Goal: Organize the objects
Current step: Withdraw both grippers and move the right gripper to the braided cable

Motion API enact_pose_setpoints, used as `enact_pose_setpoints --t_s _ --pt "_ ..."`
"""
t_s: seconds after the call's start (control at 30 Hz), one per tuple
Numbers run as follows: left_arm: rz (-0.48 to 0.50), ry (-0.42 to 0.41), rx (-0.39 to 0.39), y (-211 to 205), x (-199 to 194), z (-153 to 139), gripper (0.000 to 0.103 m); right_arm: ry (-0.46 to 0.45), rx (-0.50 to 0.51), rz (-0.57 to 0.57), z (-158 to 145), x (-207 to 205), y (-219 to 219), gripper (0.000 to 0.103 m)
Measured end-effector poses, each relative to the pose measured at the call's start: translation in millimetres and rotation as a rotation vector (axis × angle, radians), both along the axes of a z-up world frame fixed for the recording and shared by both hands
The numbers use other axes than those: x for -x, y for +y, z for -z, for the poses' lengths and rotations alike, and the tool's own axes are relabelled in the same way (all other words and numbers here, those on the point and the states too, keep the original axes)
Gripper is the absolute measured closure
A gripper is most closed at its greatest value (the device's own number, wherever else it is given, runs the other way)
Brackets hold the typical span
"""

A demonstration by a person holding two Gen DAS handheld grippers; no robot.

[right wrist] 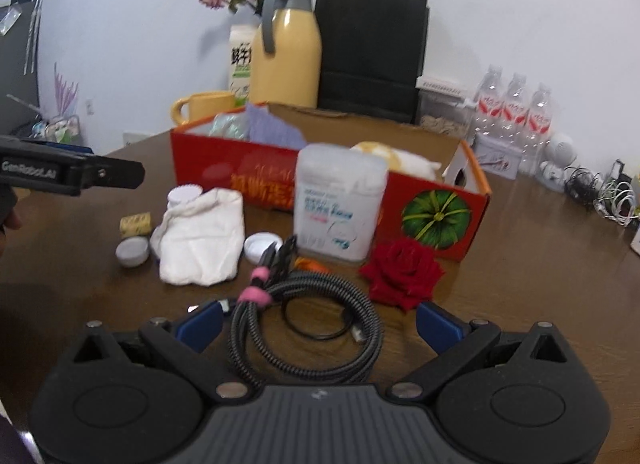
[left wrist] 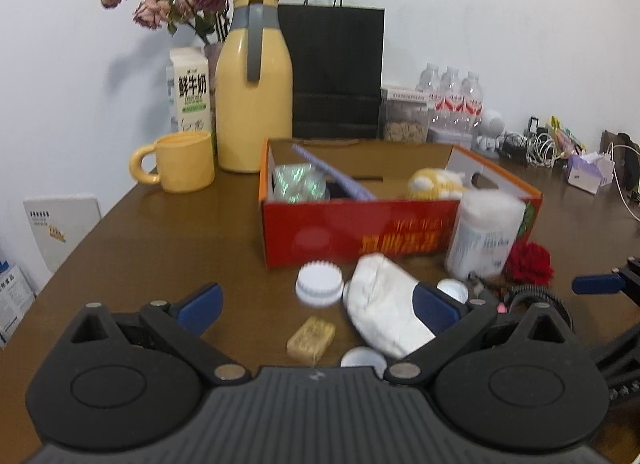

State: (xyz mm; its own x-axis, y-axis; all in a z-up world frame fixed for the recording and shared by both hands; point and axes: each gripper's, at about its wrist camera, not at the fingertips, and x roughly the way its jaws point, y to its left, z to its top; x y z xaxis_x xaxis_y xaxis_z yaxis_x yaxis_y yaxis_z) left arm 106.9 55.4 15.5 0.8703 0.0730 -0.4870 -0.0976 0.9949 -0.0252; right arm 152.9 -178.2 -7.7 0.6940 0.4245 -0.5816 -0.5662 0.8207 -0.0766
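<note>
So both grippers, left gripper (left wrist: 316,304) and right gripper (right wrist: 318,322), are wide open and hold nothing, ready to put the cloth (left wrist: 384,304) and cable (right wrist: 308,328) into the red box (left wrist: 360,223).

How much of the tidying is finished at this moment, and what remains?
Partly done: the red box already holds a yellow plush toy and a purple item. Nothing is in hand; left claw and right claw are open. Left outside: cloth, cable, rose, container.

Black ribbed gripper bodies; blue fingers (left wrist: 202,306); silver pivot screws
</note>
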Motion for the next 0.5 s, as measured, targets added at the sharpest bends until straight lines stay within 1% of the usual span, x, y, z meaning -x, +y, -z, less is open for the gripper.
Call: enact_pose_setpoints --t_s 0.1,0.23,0.3,0.37,0.5 --pt "-0.005 0.014 0.009 2.5 7.5 4.1 0.000 0.019 0.037 0.000 5.8 -7.4 7.5 0.000" --pt "-0.024 0.026 0.021 8.3 13.0 6.6 0.000 0.032 0.036 -0.020 9.4 -15.7 13.7 0.000" --pt "-0.035 0.031 0.034 12.1 16.3 8.1 0.000 0.033 0.026 -0.021 10.1 -18.2 13.3 0.005" --pt "-0.040 0.033 0.046 14.8 18.9 9.3 0.000 0.052 -0.003 -0.038 9.7 -19.2 11.0 0.013" --pt "-0.047 0.040 0.052 16.6 21.0 11.0 0.000 0.041 0.003 -0.039 8.6 -16.9 11.8 0.013"
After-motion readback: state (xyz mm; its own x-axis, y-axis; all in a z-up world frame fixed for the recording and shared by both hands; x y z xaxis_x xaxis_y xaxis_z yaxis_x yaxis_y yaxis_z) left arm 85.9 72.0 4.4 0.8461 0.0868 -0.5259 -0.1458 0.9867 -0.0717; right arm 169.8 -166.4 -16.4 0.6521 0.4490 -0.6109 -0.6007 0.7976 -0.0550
